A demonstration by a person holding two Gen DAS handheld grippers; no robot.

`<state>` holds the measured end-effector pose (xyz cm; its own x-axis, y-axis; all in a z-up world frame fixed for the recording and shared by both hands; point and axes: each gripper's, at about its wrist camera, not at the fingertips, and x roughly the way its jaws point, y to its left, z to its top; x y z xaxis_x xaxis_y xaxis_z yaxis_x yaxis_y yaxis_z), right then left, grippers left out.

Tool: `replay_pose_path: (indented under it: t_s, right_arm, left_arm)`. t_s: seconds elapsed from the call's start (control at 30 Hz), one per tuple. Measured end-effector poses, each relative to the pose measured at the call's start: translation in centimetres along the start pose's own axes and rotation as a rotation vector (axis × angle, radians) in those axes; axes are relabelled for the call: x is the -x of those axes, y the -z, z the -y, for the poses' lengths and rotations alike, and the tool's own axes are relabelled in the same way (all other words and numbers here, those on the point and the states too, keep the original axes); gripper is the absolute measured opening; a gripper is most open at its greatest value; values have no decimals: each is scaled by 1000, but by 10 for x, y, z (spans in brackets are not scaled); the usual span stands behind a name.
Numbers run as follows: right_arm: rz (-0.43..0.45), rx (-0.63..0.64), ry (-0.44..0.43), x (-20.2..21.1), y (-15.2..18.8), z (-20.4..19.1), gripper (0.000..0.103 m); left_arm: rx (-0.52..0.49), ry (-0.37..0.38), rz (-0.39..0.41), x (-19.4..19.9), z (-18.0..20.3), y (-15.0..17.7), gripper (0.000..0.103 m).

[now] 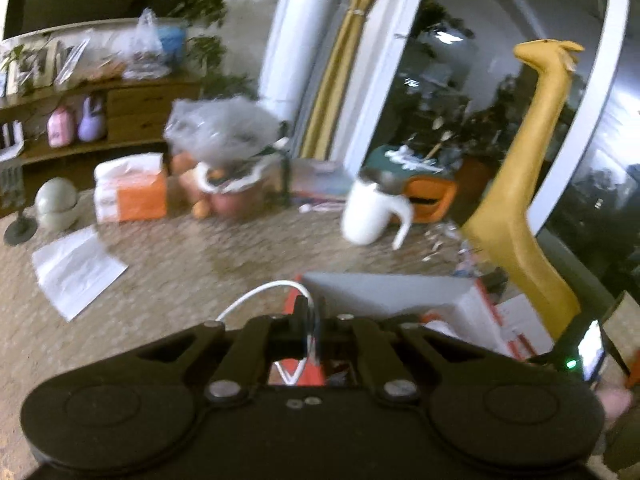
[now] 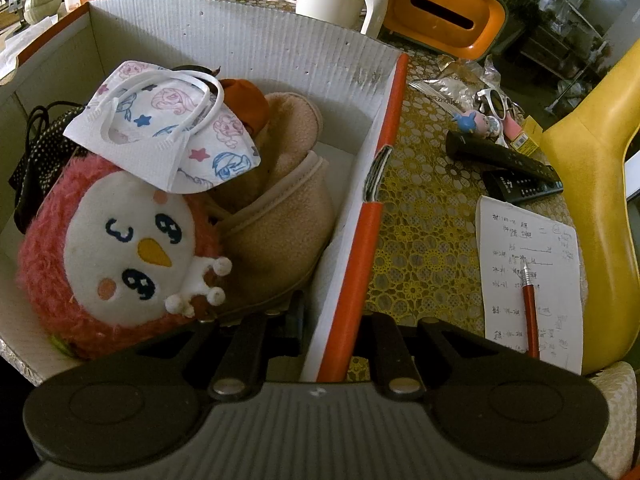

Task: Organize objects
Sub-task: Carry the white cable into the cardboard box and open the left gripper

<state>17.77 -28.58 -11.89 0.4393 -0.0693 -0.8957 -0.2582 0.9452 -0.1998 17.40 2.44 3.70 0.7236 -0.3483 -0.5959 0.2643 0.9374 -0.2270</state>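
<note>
Both fingers sets closed: left gripper point(image 1: 306, 330) pinching a white cord point(image 1: 256, 296), right gripper point(image 2: 334, 344) clamping the box wall point(image 2: 352, 256).

We see a wooden shelf point(image 1: 132, 108) beyond the surface's far edge, with a pink bottle point(image 1: 61, 126) and a purple one point(image 1: 92, 120) side by side on it. A leafy plant point(image 1: 204, 4) stands behind it, blurred. A striped yellow curtain point(image 1: 344, 60) hangs beside a dark window point(image 1: 460, 92). A tall yellow giraffe figure point(image 1: 532, 184) stands at the right edge. Near the far edge are a white jug point(image 1: 366, 216) and, just beside it, an orange tissue box point(image 2: 444, 12). A yellow lace cover point(image 2: 424, 216) lies over the surface.
</note>
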Motion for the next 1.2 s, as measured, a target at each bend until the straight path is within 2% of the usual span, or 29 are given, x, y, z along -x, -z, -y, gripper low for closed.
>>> replay_pose_path:
  t_s: [0.3, 0.47, 0.73, 1.1, 1.2]
  right_arm:
    - [1, -1, -1, 0, 0, 0, 14]
    - [3, -2, -2, 1, -1, -1, 14]
    - [5, 0, -2, 1, -2, -2, 14]
    - [7, 1, -5, 1, -2, -2, 14]
    - [8, 2, -5, 1, -2, -1, 14]
  left_arm:
    - [-101, 63, 95, 25, 47, -47, 0]
    - [-138, 97, 109, 21, 72, -54, 0]
    - [-147, 150, 7, -27, 97, -17, 0]
    - [-130, 121, -174, -81, 81, 23, 0]
    - [-154, 106, -224, -93, 79, 32, 0]
